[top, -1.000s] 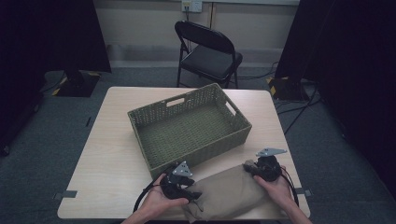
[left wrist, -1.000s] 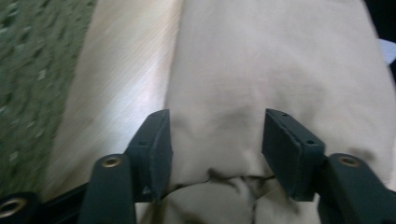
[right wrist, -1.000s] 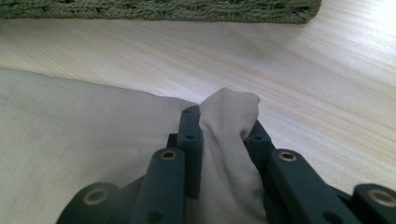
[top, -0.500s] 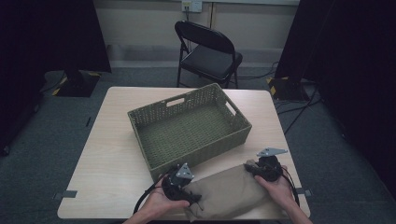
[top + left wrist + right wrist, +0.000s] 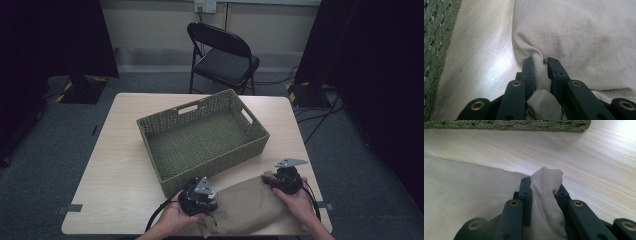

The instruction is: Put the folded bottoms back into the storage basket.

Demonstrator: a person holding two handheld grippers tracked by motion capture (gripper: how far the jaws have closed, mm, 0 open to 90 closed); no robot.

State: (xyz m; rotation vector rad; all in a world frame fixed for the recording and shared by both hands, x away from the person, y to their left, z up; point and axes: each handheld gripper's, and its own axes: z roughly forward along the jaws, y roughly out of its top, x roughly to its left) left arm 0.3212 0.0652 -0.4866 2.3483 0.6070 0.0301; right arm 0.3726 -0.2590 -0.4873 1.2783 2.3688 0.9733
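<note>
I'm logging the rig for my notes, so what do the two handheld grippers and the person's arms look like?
Both the left gripper and right gripper are compact black units, each topped by a grey three-cornered plate. Their jaws are matte black bars with brass-coloured rivets. A black cable trails from each. The forearms are bare, no sleeves visible.

A pale wooden table (image 5: 120,165) carries two things. A green woven basket (image 5: 202,140) sits near its middle, turned at an angle, with nothing visible inside. A tan folded cloth (image 5: 245,207) lies flat just in front of the basket, along the table's near edge.
</note>
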